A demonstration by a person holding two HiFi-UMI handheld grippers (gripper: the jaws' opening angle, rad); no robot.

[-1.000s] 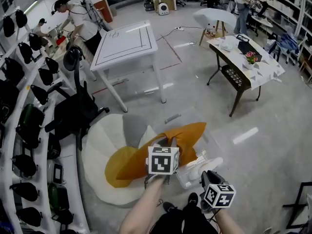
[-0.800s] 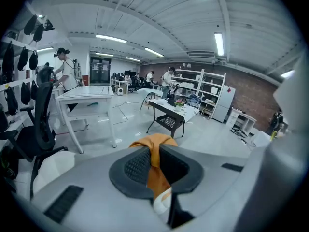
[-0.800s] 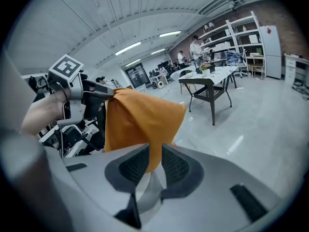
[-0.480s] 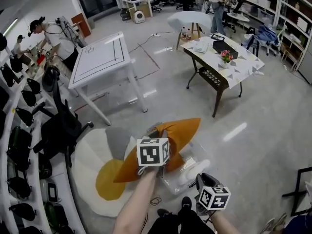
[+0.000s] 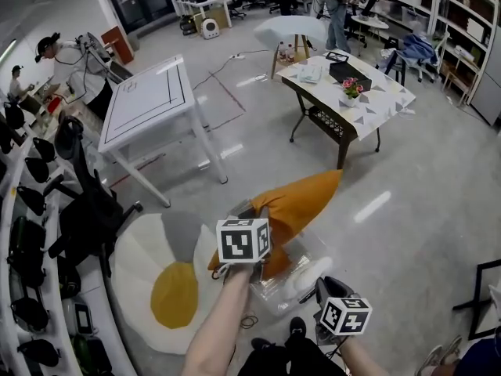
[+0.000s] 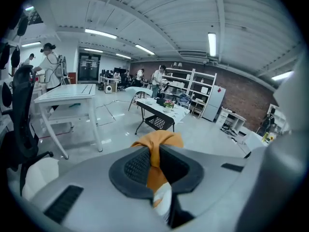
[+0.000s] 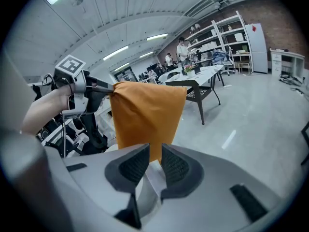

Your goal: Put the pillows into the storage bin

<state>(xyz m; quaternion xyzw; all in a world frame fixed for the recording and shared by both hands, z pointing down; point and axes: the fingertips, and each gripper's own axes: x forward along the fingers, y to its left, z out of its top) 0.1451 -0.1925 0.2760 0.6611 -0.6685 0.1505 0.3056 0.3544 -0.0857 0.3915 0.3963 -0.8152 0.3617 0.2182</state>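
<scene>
Since a second ago, the orange pillow [image 5: 301, 198] has come up off the yellow middle of the round rug [image 5: 141, 265] and swung to the right.

From the head view, the left gripper [image 5: 252, 212] carries that pillow by one corner, and the cushion slants up and away over the clear storage bin [image 5: 275, 288] on the floor. The right gripper [image 5: 313, 276] reaches to the bin's near side. No pillow sits inside the bin as far as I can make out, so the first drop is yet to come. A grey patch on the rug may be another cushion; I cannot tell.

Through the left gripper view, I see the jaws almost together with a fold of orange fabric pinched between the pads.

Through the right gripper view, the jaws stand part-way closed on a pale, translucent edge that I take to be the bin's rim, while the pillow hangs just beyond them.

As for writing, I find none I can read: the marker cubes show only black-and-white squares, and neither pillow nor bin bears a visible label.
</scene>
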